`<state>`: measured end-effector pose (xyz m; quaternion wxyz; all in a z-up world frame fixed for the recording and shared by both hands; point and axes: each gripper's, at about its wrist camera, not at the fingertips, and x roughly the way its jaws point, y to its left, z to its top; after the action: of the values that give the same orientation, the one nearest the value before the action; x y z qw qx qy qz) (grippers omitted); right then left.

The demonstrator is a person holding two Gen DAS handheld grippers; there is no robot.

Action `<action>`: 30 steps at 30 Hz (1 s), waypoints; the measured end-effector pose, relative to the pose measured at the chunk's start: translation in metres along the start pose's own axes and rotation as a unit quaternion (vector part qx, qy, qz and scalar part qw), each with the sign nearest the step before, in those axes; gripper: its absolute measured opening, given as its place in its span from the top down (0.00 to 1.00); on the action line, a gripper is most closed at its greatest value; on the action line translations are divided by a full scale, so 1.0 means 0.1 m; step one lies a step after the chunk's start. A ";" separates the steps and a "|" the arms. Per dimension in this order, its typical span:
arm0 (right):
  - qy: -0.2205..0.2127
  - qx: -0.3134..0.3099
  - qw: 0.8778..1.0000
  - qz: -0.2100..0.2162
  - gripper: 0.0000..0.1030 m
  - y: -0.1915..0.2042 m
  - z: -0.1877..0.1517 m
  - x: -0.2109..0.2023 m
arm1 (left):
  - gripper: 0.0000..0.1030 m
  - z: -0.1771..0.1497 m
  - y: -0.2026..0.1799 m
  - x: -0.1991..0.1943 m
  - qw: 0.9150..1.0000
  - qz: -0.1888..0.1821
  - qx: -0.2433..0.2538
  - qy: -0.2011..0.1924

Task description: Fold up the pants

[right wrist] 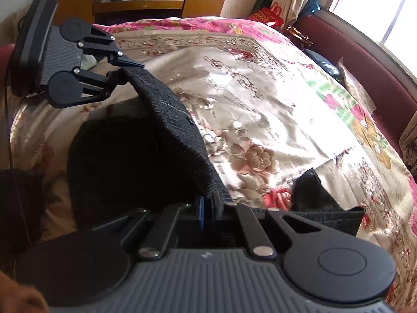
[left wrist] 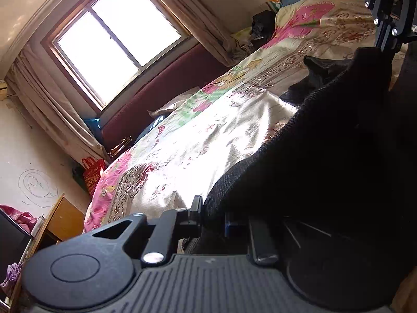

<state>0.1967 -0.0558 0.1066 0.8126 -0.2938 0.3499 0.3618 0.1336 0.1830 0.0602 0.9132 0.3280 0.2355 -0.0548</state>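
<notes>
Two grippers, dark textured pants (right wrist: 166, 120) draped

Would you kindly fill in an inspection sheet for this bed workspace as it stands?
Surface: bed under a floral quilt, sunlit, creased.
Job's things: dark pants, one edge held up between both tools, the rest sagging onto the quilt; one end lies on the quilt.
Clutter: nothing seen on the quilt besides the pants.
Grippers: left tool shut on the pants edge; right tool shut on it too.
Cables: nothing seen.
Surroundings: window with curtains, maroon headboard, wooden cabinet, red bag.
</notes>
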 end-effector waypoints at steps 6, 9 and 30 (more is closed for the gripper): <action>0.044 0.069 0.995 0.057 0.95 0.55 -0.49 0.37 | 0.68 -0.55 -0.47 0.03 0.997 -0.039 0.019 0.058; 0.065 0.086 0.992 0.059 0.94 0.80 -0.71 0.62 | 0.68 -0.64 -0.53 -0.02 0.998 -0.036 0.013 0.059; 0.044 0.123 0.991 0.027 0.71 0.80 -0.75 0.36 | 0.52 -0.80 -0.37 -0.35 0.994 -0.008 -0.043 0.104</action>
<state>0.1240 -0.0515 0.0169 0.8163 -0.1976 0.4353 0.3240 0.0612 0.2023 0.0012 0.8967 0.2901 0.3338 -0.0180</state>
